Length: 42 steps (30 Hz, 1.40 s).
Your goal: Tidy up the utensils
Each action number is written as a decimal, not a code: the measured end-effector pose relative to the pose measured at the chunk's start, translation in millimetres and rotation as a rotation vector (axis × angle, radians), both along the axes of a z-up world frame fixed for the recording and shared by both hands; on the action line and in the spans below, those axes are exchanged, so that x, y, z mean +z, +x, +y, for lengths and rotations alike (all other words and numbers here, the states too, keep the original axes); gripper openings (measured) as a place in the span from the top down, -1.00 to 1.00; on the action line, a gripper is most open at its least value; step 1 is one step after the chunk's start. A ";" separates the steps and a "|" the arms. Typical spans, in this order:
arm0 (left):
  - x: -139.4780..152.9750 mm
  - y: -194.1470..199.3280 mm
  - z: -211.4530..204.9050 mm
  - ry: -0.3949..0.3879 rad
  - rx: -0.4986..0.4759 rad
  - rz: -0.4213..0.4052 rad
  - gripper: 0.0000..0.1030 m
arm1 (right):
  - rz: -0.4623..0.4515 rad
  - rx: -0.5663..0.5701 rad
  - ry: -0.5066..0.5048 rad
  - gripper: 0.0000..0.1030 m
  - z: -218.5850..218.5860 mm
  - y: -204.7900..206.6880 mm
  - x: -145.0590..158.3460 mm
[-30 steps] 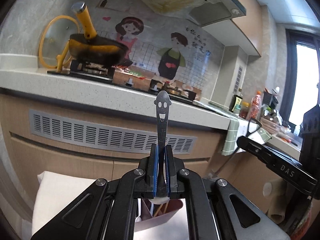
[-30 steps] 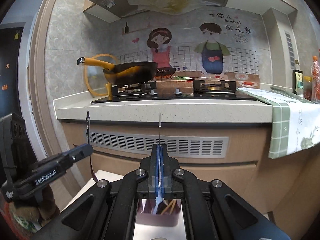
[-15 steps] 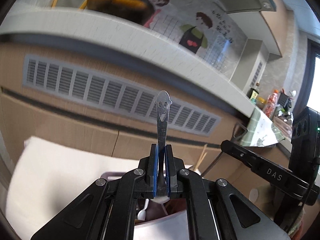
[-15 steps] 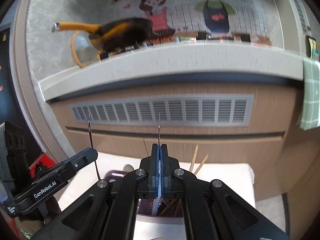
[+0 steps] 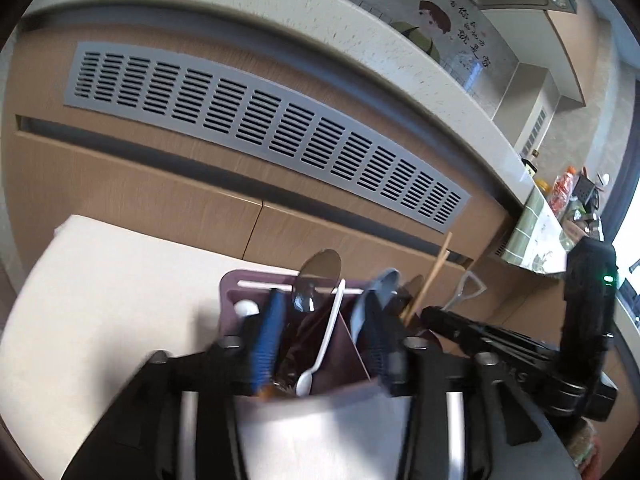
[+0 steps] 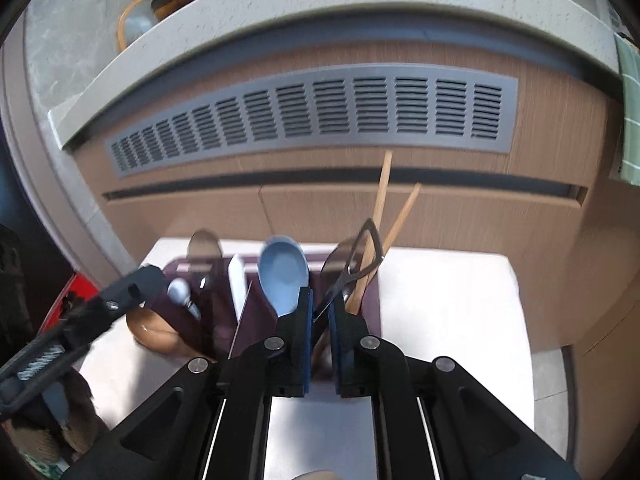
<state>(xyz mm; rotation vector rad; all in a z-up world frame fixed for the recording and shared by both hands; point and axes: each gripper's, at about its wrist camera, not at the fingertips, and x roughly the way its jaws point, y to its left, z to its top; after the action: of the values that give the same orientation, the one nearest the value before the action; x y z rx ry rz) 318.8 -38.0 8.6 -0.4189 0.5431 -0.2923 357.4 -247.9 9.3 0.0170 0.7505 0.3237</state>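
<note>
A purple utensil holder [image 6: 218, 280] with compartments stands on a white table [image 6: 448, 304]. It holds a metal spoon [image 5: 320, 268], a white plastic spoon [image 5: 326, 344], a blue spoon [image 6: 284, 276] and wooden chopsticks [image 6: 382, 208]. My left gripper [image 5: 324, 312] hovers over its left compartments, jaws opening, wide apart, gripping nothing. My right gripper [image 6: 320, 304] is over the right compartment, jaws opening a little. A thin metal utensil with a triangular loop handle [image 6: 364, 248] slants down between the pads, which no longer press it. The picture is blurred.
A wooden cabinet front with a grey vent grille [image 6: 320, 116] rises just behind the table, under a stone counter edge [image 5: 360, 36]. A brown rounded object [image 6: 148, 330] lies left of the holder. A green checked cloth [image 6: 630, 120] hangs at the right.
Both grippers have dropped from counter height to the holder. The left one has let go of the smiley-handled spoon and opened. The right one's pads have parted from its thin utensil.
</note>
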 end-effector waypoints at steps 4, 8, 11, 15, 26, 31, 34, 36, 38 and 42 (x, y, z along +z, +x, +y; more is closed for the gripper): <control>8.3 -37.2 5.0 0.049 0.028 -0.021 -0.19 | -0.023 -0.003 0.014 0.41 -7.3 -16.0 3.0; 15.0 -83.1 8.2 0.155 0.085 -0.059 -0.31 | -0.099 -0.049 0.030 0.40 -21.0 -51.3 11.0; 14.1 -121.1 7.0 0.252 0.140 -0.096 -0.35 | -0.163 -0.064 0.018 0.36 -25.1 -89.5 12.9; -0.4 -168.5 -2.6 0.402 0.170 -0.090 -0.37 | -0.222 -0.040 0.029 0.33 -25.5 -151.1 3.5; -11.9 -214.2 -6.0 0.452 0.172 -0.025 -0.37 | -0.219 -0.064 -0.016 0.30 -4.3 -242.0 -21.7; -10.3 -220.3 -3.9 0.439 0.174 -0.023 -0.37 | -0.218 -0.070 -0.038 0.30 -0.4 -251.7 -26.9; -9.8 -221.6 -2.8 0.434 0.175 -0.020 -0.37 | -0.239 -0.073 -0.045 0.30 -0.1 -254.7 -22.3; -8.7 -222.1 -1.7 0.431 0.178 -0.022 -0.37 | -0.246 -0.073 -0.043 0.30 -0.1 -255.2 -19.6; -8.0 -222.9 -0.4 0.427 0.179 -0.024 -0.37 | -0.245 -0.073 -0.043 0.29 0.1 -254.8 -19.2; -7.7 -223.1 0.8 0.424 0.180 -0.022 -0.37 | -0.235 -0.072 -0.043 0.29 0.7 -254.3 -20.9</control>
<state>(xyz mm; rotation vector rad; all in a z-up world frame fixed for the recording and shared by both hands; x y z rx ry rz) 95.7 -37.2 0.9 -0.0516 0.5263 -0.0051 103.2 -247.2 -11.6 -0.0340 0.5225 0.2360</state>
